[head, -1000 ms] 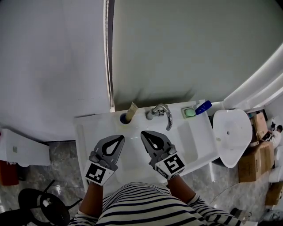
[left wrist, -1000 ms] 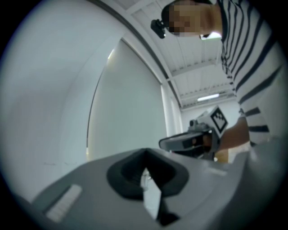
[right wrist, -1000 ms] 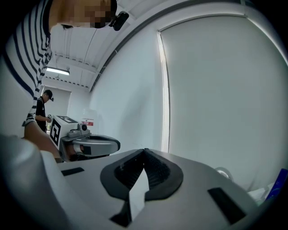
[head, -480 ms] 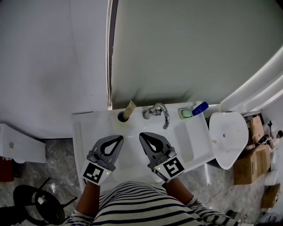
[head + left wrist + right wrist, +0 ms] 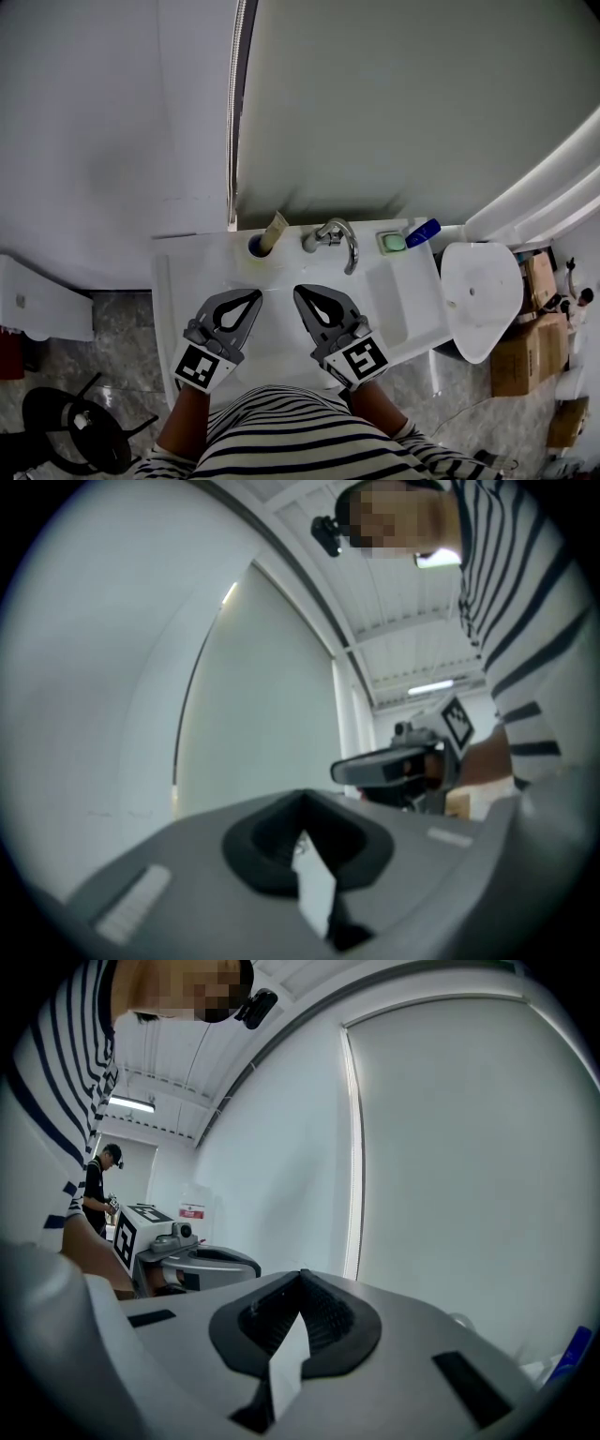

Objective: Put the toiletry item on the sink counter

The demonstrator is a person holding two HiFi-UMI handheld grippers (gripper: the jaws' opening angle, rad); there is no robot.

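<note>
Jaws pressed together on nothing, left gripper [image 5: 251,296] and right gripper [image 5: 304,292] hover over the basin [image 5: 279,323]; we see a tan tube [image 5: 275,232], perhaps toothpaste, standing at the sink counter's [image 5: 178,281] back, either already set there or awaiting pickup.

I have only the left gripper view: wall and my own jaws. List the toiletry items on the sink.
Observer: The head view shows a tan tube standing tilted in a dark round holder at the back of the sink counter, left of the faucet.
Operator: Report what lies right of the faucet.
Observer: A green soap in a small dish, with a blue container just beyond it.
Operator: Give me the right gripper's state.
Observer: The right gripper is shut and empty, above the basin beside the left gripper.
</note>
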